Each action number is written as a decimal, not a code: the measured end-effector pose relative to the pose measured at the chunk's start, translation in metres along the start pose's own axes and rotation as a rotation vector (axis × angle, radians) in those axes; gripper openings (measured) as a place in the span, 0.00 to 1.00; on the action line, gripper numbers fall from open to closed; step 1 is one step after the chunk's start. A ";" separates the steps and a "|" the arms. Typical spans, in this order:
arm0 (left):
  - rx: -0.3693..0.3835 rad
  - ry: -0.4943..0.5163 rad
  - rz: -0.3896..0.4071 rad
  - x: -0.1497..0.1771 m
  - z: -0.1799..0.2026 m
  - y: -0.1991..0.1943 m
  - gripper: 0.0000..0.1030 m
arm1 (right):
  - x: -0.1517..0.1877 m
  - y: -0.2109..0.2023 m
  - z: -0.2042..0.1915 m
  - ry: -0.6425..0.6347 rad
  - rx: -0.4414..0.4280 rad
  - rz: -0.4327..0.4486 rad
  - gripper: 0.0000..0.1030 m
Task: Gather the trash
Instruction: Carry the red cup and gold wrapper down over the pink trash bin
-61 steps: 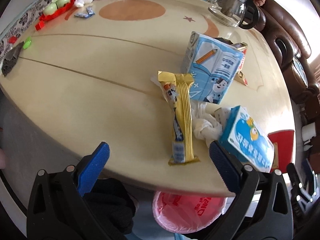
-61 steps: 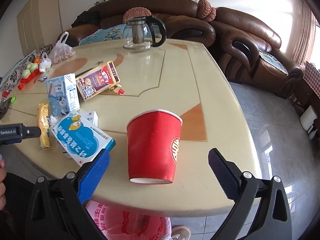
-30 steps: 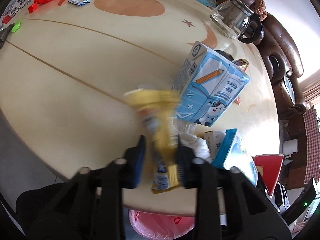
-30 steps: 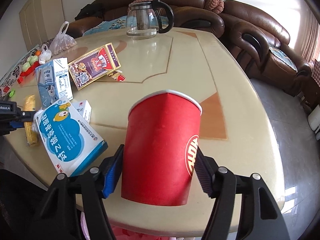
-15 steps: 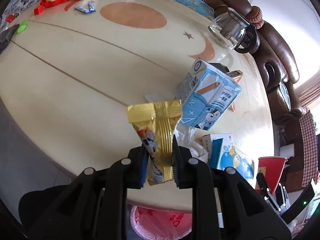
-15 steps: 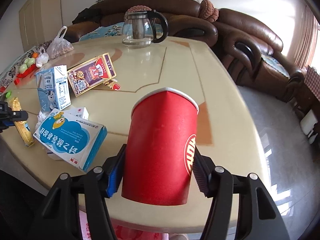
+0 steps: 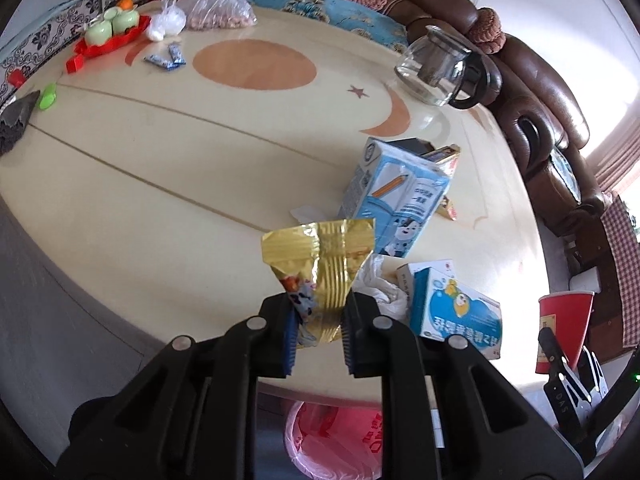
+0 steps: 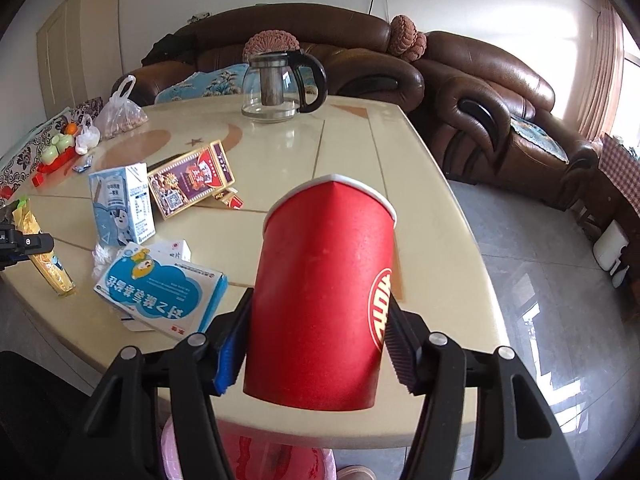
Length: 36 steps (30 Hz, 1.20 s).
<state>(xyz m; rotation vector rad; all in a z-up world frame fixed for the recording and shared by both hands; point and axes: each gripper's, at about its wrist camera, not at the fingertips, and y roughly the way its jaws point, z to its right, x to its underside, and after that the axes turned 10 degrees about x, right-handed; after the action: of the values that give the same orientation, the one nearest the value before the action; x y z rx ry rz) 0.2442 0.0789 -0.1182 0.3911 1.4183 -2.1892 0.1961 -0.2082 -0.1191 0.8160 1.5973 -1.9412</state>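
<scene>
My left gripper [image 7: 317, 334] is shut on a gold snack wrapper [image 7: 326, 264] and holds it up above the near edge of the cream table [image 7: 160, 184]. The wrapper also shows in the right wrist view [image 8: 44, 260]. My right gripper [image 8: 316, 344] is shut on an upside-down red paper cup [image 8: 324, 292], lifted over the table's near edge; the cup also shows in the left wrist view [image 7: 560, 320]. A pink-lined bin shows below the table edge in the left wrist view [image 7: 332, 436] and in the right wrist view [image 8: 248, 456].
On the table lie a blue milk carton [image 7: 396, 196], a blue and white box [image 7: 456, 312], crumpled white tissue [image 7: 376, 284], a purple box [image 8: 192, 178], a glass teapot [image 8: 280, 84], plastic bags [image 7: 216, 8] and a red tray of green cups [image 7: 108, 36]. Brown sofas [image 8: 500, 92] stand behind.
Both grippers closed, the left on the gold wrapper and the right on the red cup. Both things have since been lifted off the table.
</scene>
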 end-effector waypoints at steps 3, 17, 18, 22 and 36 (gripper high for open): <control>-0.006 0.021 0.006 0.001 0.004 -0.008 0.18 | -0.002 -0.008 0.000 0.002 -0.003 0.011 0.57; 0.006 0.140 0.055 0.025 0.033 -0.056 0.18 | -0.002 -0.071 0.000 -0.006 -0.012 0.085 0.57; 0.006 0.150 0.060 0.028 0.035 -0.060 0.18 | -0.001 -0.076 -0.001 -0.007 -0.015 0.088 0.57; 0.016 0.191 0.061 0.042 0.046 -0.071 0.18 | 0.005 -0.098 -0.001 -0.009 -0.026 0.107 0.57; 0.054 0.281 0.051 0.090 0.068 -0.099 0.18 | 0.037 -0.161 -0.008 -0.040 -0.044 0.156 0.57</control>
<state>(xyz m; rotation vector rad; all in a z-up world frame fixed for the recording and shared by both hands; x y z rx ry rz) 0.1168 0.0279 -0.0583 0.7720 1.4751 -2.1997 0.0584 -0.1694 -0.0357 0.8526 1.5016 -1.7953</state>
